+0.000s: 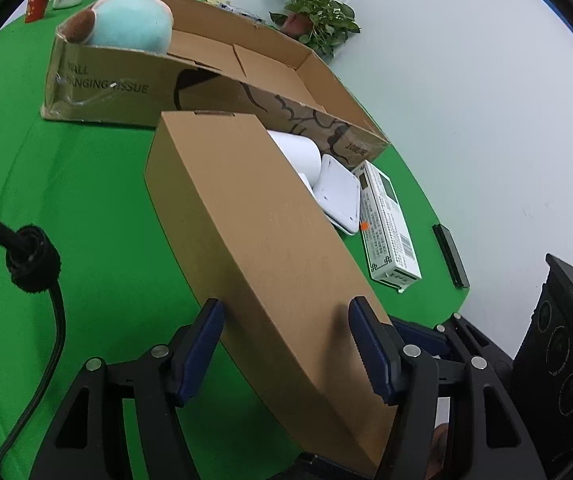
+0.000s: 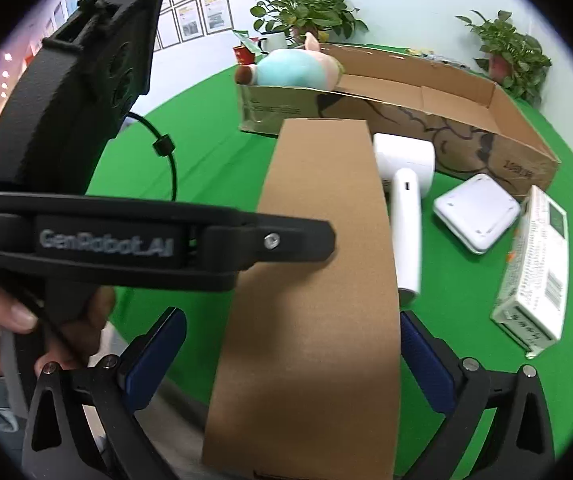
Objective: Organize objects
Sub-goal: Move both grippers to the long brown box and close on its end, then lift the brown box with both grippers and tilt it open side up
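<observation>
A long plain brown box (image 1: 254,220) lies on the green table (image 1: 86,200), pointing toward a big open carton (image 1: 98,92). My left gripper (image 1: 290,340) straddles the box near its close end, a blue pad against each long side. In the right wrist view one left finger (image 2: 294,240) reaches over the box (image 2: 318,280) from the left, held by a hand (image 2: 2,312). My right gripper (image 2: 294,356) stands wide around the same end. Its right pad is at the box edge and a gap shows beside its left pad.
A plush toy (image 1: 126,24) rests in the carton's left end. Right of the box lie a white hair dryer (image 2: 404,200), a white square device (image 2: 474,212), a printed white packet (image 2: 534,272) and a slim black bar (image 1: 450,256). Potted plants (image 2: 306,12) stand behind.
</observation>
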The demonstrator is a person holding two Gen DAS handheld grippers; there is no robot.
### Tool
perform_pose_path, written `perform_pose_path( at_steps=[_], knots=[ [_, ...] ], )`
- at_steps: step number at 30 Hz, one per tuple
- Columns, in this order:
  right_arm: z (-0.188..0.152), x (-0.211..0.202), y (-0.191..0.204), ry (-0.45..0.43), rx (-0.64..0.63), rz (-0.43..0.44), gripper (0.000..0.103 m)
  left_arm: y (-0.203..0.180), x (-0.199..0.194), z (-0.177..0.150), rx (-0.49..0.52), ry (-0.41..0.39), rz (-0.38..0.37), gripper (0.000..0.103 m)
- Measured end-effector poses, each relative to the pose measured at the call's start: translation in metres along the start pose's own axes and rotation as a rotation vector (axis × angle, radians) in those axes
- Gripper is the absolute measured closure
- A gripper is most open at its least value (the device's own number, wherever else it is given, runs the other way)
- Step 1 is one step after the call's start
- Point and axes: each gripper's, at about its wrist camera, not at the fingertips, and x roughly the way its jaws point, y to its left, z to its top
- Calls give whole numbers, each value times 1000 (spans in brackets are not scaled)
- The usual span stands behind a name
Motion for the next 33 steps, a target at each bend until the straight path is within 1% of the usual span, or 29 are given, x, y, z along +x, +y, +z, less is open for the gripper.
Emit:
perform_pose_path(
  at_steps=[3,5,6,8,9,11,13,15,18,20,21,22,23,24,25,30,33],
  knots=[
    [-3,-1,-4,5,-25,-46,0,-2,4,-2,-3,7,-17,41],
    [-5,0,-6,14,-22,-50,2,-4,6,-3,-8,13,-26,41],
    [-7,1,-8,20,-17,-56,4,-5,6,-3,-6,17,-27,41],
    [-9,3,-8,35,-17,-67,18,-4,5,-3,-6,16,-32,41],
    [-9,4,-6,39,-25,-79,22,-2,5,-4,-7,16,-39,41],
    [-8,6,-3,39,-26,-92,22,3,4,-4,-17,15,-55,41],
    [-6,7,-2,42,-17,-84,22,7,3,-4,-22,14,-67,41],
    [-4,8,0,45,-16,-62,22,11,-3,-3,-22,5,-56,39],
    [3,12,5,47,-16,-16,22,17,-14,-2,-25,-14,-15,36],
    [7,14,11,50,-10,22,23,25,-24,-3,-49,-37,5,35],
    [10,15,12,53,0,52,22,29,-28,-4,-63,-47,14,31],
    [12,17,12,57,23,97,22,35,-32,-6,-88,-63,21,30],
    [14,18,10,62,49,136,22,41,-36,-7,-104,-70,25,27],
    [17,20,8,73,85,183,22,47,-41,-8,-122,-76,19,26],
    [18,22,7,79,101,204,22,56,-47,-12,-147,-84,8,26],
    [17,22,8,78,132,244,22,63,-53,-15,-173,-91,0,26],
    [14,21,-2,82,192,304,23,62,-46,-15,-183,-71,-47,26]
  ],
)
